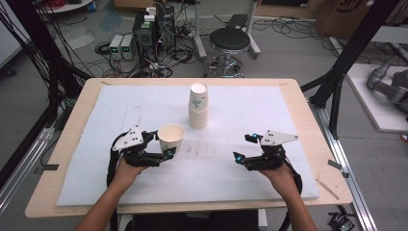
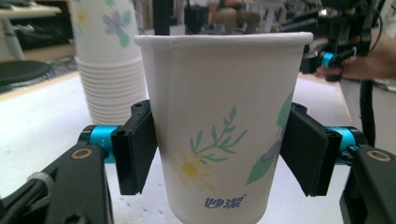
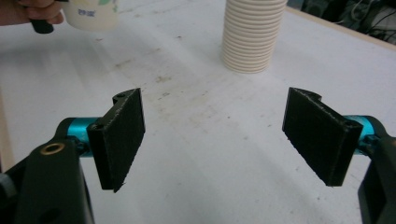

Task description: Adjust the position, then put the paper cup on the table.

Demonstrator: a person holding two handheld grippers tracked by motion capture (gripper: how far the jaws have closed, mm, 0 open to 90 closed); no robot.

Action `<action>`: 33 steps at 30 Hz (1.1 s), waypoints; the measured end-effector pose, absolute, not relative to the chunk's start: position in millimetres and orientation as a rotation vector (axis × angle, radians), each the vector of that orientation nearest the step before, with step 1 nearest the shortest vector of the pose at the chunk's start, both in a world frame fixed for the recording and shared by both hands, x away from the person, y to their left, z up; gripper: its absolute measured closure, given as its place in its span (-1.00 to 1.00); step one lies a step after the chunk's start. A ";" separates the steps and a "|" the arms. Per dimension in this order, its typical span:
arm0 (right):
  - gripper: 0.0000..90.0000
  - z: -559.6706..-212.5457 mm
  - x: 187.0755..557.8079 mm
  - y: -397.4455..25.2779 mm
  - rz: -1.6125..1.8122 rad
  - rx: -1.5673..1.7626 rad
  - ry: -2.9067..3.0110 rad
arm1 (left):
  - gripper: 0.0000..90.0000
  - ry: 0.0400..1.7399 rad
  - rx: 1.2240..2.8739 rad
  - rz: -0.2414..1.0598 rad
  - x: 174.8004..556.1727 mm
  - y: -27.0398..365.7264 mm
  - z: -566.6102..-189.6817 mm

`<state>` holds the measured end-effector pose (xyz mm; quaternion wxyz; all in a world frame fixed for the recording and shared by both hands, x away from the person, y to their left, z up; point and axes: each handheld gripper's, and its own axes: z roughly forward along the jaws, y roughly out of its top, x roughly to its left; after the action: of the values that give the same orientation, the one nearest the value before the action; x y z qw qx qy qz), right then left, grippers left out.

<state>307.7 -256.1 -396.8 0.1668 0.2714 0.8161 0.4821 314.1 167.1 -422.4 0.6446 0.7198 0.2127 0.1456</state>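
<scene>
- We see a light wooden surface (image 1: pixel 72 126), its bare rim showing on all sides.
- We see a white mat (image 1: pixel 240 168) over most of it, scuffed and stained mid-way.
- On the mat stands an upside-down cup stack (image 1: pixel 198 107), upright.

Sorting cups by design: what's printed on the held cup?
Green leafy sprigs and a yellow-centred daisy on the white cup, clearest in the left gripper view.

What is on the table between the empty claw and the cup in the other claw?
Nothing: the high view shows bare white mat between the right gripper and the cup.
</scene>
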 end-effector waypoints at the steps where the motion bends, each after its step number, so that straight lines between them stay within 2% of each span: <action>1: -0.52 -397.0 307.3 -257.4 1.379 0.777 2.313 | -0.29 0.485 1.632 0.344 313.3 168.2 -422.0; 11: -0.52 -393.6 304.6 -267.4 1.377 0.796 2.233 | -0.30 0.509 1.609 0.427 310.4 178.6 -425.3; 33: -0.52 -395.7 303.8 -266.1 1.365 0.795 2.244 | -0.32 0.579 1.580 0.478 318.7 189.6 -424.3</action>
<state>303.8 -266.1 -395.7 0.1973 0.2841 0.8017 0.4874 318.7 189.6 -424.3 0.6411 0.6931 0.2541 0.2097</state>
